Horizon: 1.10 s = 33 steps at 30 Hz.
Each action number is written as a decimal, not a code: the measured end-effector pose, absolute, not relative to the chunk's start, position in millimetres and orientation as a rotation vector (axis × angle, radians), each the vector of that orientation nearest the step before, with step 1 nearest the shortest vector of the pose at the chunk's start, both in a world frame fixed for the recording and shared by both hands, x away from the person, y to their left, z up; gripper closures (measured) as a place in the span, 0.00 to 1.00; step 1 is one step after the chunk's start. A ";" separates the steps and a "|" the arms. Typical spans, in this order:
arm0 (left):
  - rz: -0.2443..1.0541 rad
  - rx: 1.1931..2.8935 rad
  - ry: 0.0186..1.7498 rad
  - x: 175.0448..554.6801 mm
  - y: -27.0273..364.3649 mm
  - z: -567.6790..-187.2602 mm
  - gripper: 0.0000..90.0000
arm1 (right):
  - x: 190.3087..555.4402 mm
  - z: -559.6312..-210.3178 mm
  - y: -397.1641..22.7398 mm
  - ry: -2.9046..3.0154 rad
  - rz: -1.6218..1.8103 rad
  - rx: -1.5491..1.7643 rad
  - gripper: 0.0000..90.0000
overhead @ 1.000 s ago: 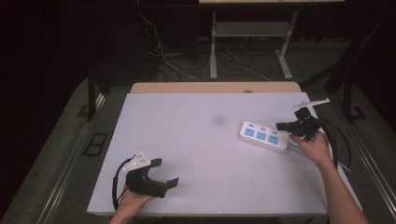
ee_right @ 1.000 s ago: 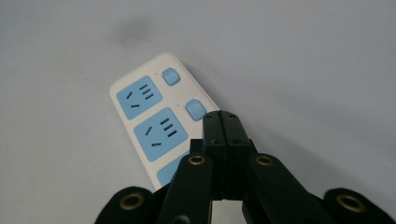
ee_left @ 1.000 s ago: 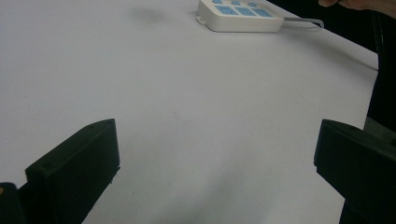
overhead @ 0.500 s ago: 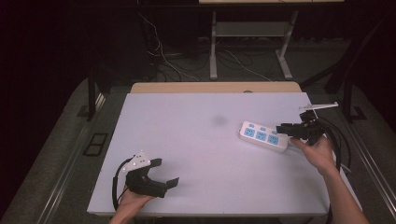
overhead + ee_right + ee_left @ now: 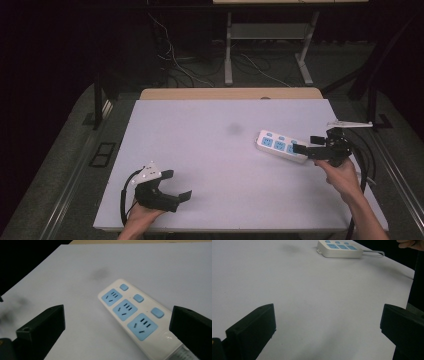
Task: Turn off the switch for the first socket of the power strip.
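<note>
A white power strip (image 5: 279, 146) with three blue sockets and three blue buttons lies at the right of the white table (image 5: 200, 140). My right gripper (image 5: 308, 144) is open just beyond the strip's right end and points left at it. In the right gripper view the power strip (image 5: 135, 315) lies between and ahead of the wide-apart jaws, touching neither. My left gripper (image 5: 176, 184) rests open near the table's front left edge, with nothing between its fingers. In the left gripper view the power strip (image 5: 339, 248) lies far off.
A dark smudge (image 5: 233, 128) marks the table's middle. The strip's cord (image 5: 374, 252) runs off the right edge. A wooden board (image 5: 230, 93) lies along the far edge. Loose cables (image 5: 175, 65) and a metal frame (image 5: 229, 50) stand on the floor behind.
My right gripper has drawn back a little toward the table's near right side and levelled off. The power strip and the left gripper have stayed in place.
</note>
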<state>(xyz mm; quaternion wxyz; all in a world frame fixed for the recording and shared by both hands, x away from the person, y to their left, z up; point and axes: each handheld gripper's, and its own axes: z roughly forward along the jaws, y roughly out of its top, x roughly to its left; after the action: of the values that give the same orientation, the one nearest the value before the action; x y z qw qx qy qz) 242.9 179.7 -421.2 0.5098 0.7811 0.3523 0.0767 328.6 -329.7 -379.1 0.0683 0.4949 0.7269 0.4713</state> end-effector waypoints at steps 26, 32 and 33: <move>0.181 1.882 0.845 242.1 178.8 -421.0 0.00 | 277.6 -396.9 -302.5 2.302 1.545 1.336 0.00; 0.179 1.881 0.847 242.3 179.3 -421.4 0.00 | 260.9 -408.7 -294.4 2.338 1.514 1.263 0.00; 0.178 1.881 0.848 242.3 179.3 -421.4 0.00 | 258.5 -410.8 -294.1 2.338 1.507 1.252 0.00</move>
<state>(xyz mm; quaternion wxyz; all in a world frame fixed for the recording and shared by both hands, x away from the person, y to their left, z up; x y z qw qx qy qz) 242.3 179.3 -421.4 0.5102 0.7810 0.3524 0.0740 258.5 -294.1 -410.8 0.0456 0.4101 0.7656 0.4935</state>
